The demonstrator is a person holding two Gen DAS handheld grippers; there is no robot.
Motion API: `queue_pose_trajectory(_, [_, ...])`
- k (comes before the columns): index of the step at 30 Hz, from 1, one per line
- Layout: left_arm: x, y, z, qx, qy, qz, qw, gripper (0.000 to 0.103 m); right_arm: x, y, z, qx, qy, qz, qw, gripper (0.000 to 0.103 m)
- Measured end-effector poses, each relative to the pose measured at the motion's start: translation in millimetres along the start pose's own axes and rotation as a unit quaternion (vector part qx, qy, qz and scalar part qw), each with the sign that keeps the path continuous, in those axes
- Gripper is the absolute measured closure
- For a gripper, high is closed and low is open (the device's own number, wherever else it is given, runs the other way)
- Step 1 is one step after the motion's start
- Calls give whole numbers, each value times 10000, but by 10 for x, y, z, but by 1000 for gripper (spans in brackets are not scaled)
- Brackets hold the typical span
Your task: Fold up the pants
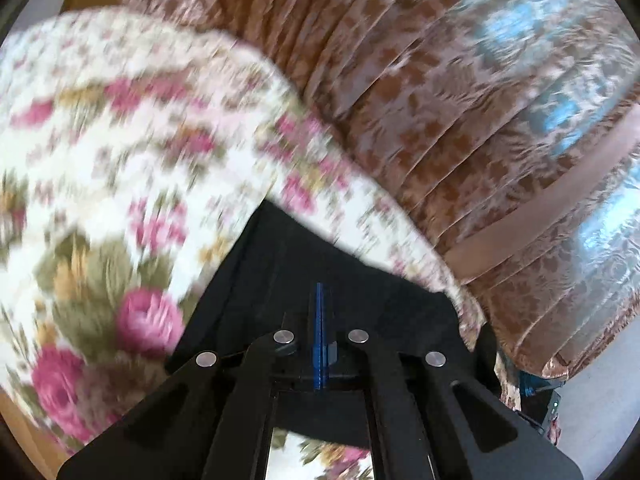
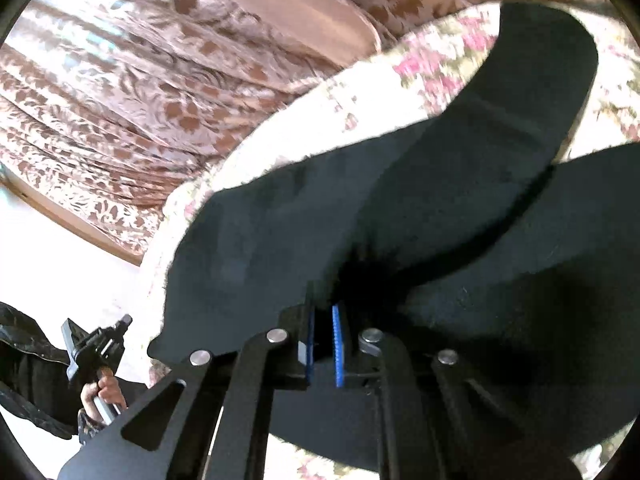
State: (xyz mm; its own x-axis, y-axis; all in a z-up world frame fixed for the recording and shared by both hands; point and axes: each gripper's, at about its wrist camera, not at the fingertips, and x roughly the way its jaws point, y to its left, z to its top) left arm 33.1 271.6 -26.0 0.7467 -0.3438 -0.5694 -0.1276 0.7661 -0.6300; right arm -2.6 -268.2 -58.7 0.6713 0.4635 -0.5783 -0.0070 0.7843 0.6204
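Observation:
The black pants lie partly lifted over a floral bedspread. In the right wrist view my right gripper is shut on a bunched fold of the pants, its blue pads close together with cloth between them; one leg curves away to the upper right. In the left wrist view my left gripper is shut on an edge of the black pants, its blue pads pressed together. The left gripper also shows at the lower left of the right wrist view, held in a hand.
The floral bedspread covers the bed. A brown patterned curtain hangs behind the bed and shows in the right wrist view too. A pale floor lies beside the bed.

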Motion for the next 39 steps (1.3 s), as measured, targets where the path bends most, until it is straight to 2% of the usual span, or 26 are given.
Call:
queue_pose_trajectory(4, [-78, 63, -9, -80, 276, -264, 9992, 103, -97, 32, -115, -236, 60, -207, 9995, 97])
queue_pose_trajectory(8, [-145, 298, -339, -463, 619, -423, 9961, 103, 51, -76, -201, -63, 224, -264, 9994, 97])
queue_pose_trajectory(9, [-115, 339, -438, -545, 724, -349, 9953, 101, 90, -95, -210, -39, 261, -282, 9993, 97])
queue_pose_trajectory(11, [-49, 412, -595, -693, 893, -255, 9933, 89, 147, -127, -212, 5, 307, -306, 9991, 97])
queue_pose_trajectory(13, [29, 480, -676, -983, 956, -335, 9900, 74, 164, -154, -204, 57, 320, -284, 9991, 97])
queue_pose_trajectory(15, [81, 503, -699, -1138, 897, -400, 9886, 69, 161, -162, -200, 55, 320, -259, 9991, 97])
queue_pose_trajectory(21, [251, 486, -642, -1182, 917, -134, 9887, 70, 197, -207, -182, 140, 349, -205, 9991, 97])
queue_pose_trajectory(22, [266, 480, -633, -1130, 905, -75, 9894, 84, 205, -212, -181, 147, 357, -206, 9990, 97])
queue_pose_trajectory(24, [293, 436, -581, -990, 874, 99, 9912, 96, 220, -199, -170, 118, 361, -231, 9990, 97])
queue_pose_trajectory(27, [241, 297, -406, -715, 631, 17, 9954, 98, 143, -132, -113, 69, 250, -183, 9995, 97])
queue_pose_trajectory(30, [81, 58, -161, -356, 296, -318, 9984, 98, -138, 35, -68, -120, -67, -8, 9999, 98])
queue_pose_trajectory(32, [-4, -46, -81, -115, 188, -417, 9989, 98, -310, 122, -92, -298, -151, 104, 9994, 98])
queue_pose_trajectory(35, [46, -14, -113, 127, 319, -197, 9992, 98, -319, 186, -311, -568, 70, -63, 9983, 98])
queue_pose_trajectory(39, [284, 357, -356, -166, 808, 130, 9965, 98, -78, -25, -588, -348, 422, -372, 9978, 98])
